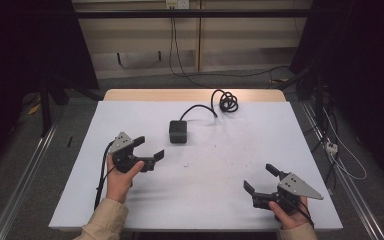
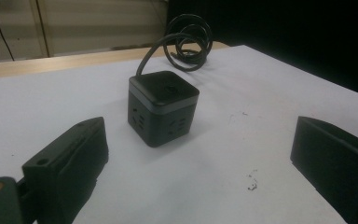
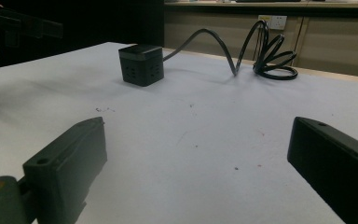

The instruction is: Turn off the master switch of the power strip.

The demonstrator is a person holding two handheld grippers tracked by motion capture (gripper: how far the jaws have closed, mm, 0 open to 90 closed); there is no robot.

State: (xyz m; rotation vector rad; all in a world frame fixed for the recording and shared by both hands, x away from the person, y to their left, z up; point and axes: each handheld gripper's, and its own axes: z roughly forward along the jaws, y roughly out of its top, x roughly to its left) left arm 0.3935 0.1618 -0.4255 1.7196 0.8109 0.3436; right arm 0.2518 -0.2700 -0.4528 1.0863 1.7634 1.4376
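Where the white-covered worktop (image 1: 200,200) meets the person's edge, two hands on black two-jaw tongs, one per side. At near right, right tongs (image 1: 263,179) gripped by the right hand (image 1: 291,216), grey three-cornered plate on top, jaws spread wide apart, nothing between them, aimed toward the worktop's middle. A little farther in at left, left tongs (image 1: 149,146) gripped by the left hand (image 1: 119,177), beige sleeve (image 1: 102,220) behind, jaws likewise wide apart and empty, angled toward the centre. Between both pairs, bare white surface with faint specks and scuffs (image 2: 251,182).

Beyond the left tongs, near but apart from them, a small black cube-shaped power strip (image 1: 178,131) with socket holes on its sides, flat on the worktop just left of centre, upright. In the left gripper view, straight ahead between the jaws (image 2: 162,107); in the right gripper view, far off at upper left (image 3: 141,64).

Farther still, a black cord (image 1: 199,109) out of the cube's back, arching to a loose black coil (image 1: 227,101) at the worktop's far edge, on the strip of bare wood (image 1: 145,94). Past that, grey floor, a pale wall with a socket (image 1: 176,4) and hanging wires.
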